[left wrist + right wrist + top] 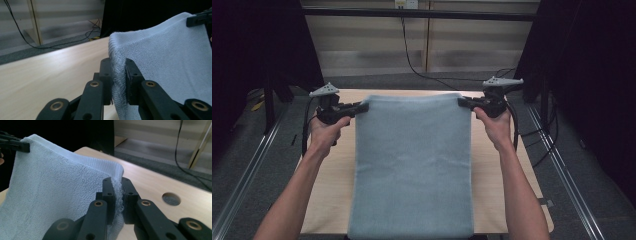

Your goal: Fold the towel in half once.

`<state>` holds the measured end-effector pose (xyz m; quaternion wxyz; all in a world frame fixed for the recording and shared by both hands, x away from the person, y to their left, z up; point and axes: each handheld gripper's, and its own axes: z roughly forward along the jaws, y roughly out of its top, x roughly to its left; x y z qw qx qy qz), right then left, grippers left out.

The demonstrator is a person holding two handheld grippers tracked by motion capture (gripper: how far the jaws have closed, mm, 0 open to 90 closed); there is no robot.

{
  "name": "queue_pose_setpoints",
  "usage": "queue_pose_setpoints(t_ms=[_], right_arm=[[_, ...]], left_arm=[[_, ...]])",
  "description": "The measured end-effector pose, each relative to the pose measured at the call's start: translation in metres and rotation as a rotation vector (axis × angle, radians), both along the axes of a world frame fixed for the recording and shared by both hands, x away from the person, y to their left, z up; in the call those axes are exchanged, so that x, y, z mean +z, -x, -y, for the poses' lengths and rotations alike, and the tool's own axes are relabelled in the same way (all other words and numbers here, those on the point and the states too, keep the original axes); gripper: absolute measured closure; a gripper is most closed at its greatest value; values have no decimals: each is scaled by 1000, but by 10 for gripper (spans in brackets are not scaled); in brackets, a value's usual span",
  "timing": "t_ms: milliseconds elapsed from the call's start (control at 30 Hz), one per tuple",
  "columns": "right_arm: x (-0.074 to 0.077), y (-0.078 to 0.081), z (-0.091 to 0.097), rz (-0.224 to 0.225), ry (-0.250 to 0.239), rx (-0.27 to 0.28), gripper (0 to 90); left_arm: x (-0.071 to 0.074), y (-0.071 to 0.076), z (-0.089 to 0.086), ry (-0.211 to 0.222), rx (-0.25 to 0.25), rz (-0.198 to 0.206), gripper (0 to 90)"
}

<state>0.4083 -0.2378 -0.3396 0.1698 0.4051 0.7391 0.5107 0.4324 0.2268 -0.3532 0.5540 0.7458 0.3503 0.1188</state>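
A light blue towel (412, 160) hangs stretched between both grippers above the wooden table (332, 175), and its lower end reaches the table's near edge. My left gripper (362, 106) is shut on the towel's top left corner. In the left gripper view the black jaws pinch the folded towel edge (118, 72), and the other gripper (198, 20) holds the far corner. My right gripper (463, 102) is shut on the top right corner. The right gripper view shows the jaws clamped on the towel hem (117, 192), with the left gripper (15, 145) at the far corner.
Black cables (412, 60) run over the grey floor behind the table. Metal rails (562, 170) flank the table on both sides. A round hole (171, 198) is cut in the tabletop near the right gripper. Dark curtains stand left and right.
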Motion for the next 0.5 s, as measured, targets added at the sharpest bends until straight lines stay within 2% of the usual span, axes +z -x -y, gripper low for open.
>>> queue_pose_setpoints(t_ms=[100,167,200,300,333,400,467,500], right_arm=[[20,-9,1,28,-21,-8,843],[34,-16,1,37,-8,-16,843],[39,-18,1,43,-22,-15,843],[50,-24,1,49,6,-26,843],[51,-24,2,56,-5,-24,844],[51,-19,3,63,-44,-14,844],[49,-12,2,63,-36,1,844],[47,-5,1,60,-33,20,844]], left_arm=[[15,-8,1,30,12,8,789],[22,-11,2,64,17,10,789],[24,-13,2,72,13,7,789],[29,-18,1,97,23,6,789],[30,-17,1,108,19,10,789],[31,-11,3,83,-1,22,789],[28,1,3,56,-27,40,789],[26,7,3,56,-40,43,789]])
